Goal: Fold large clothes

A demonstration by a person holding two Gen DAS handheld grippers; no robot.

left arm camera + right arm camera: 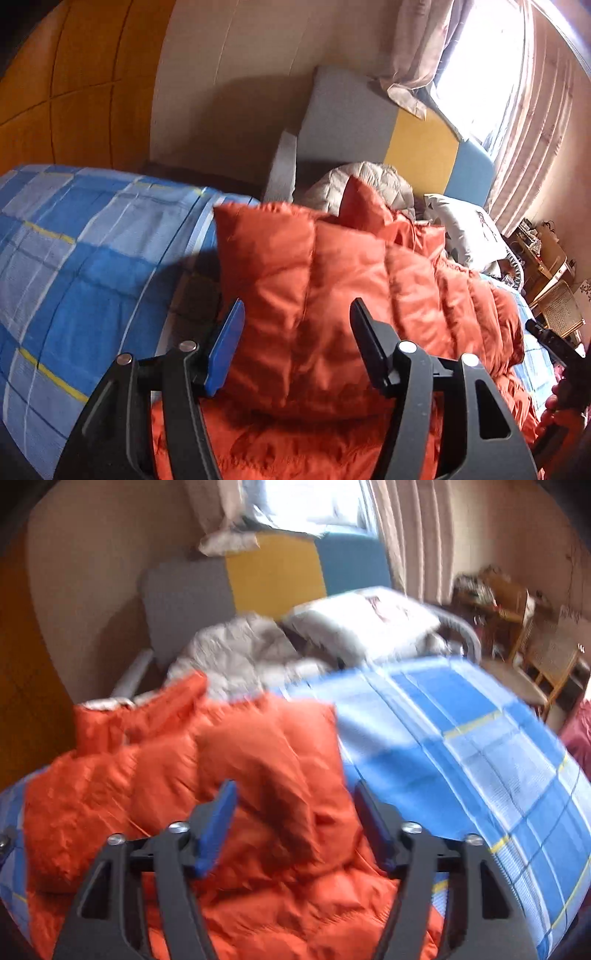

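Where the blue checked bedspread (74,258) filled the left of the left wrist view, it lay bare, and beside it the orange padded jacket (314,295) spread over the bed. The jacket's long axis ran from the near edge by the tongs away toward the far right, its quilted bands crossing that line, and one puffed flap stood folded up over the rest. The left tongs (297,314) hung spread above that flap, the blue pad (227,343) on one side and the black finger on the other, with cloth showing between them but no pad pressing on it. Behind the jacket lay a grey quilted garment (369,181), a pale pillow (461,229), and a headboard (424,147) in grey, yellow and blue panels, under a bright curtained window (480,66).

In the blurred right wrist view the jacket (184,775) sat to the left and the bedspread (461,757) to the right, the jacket's far end pointing toward the headboard (277,576). The right tongs (295,794) stood spread over the orange cloth, pinching nothing. Wooden furniture (517,627) stood at the far right
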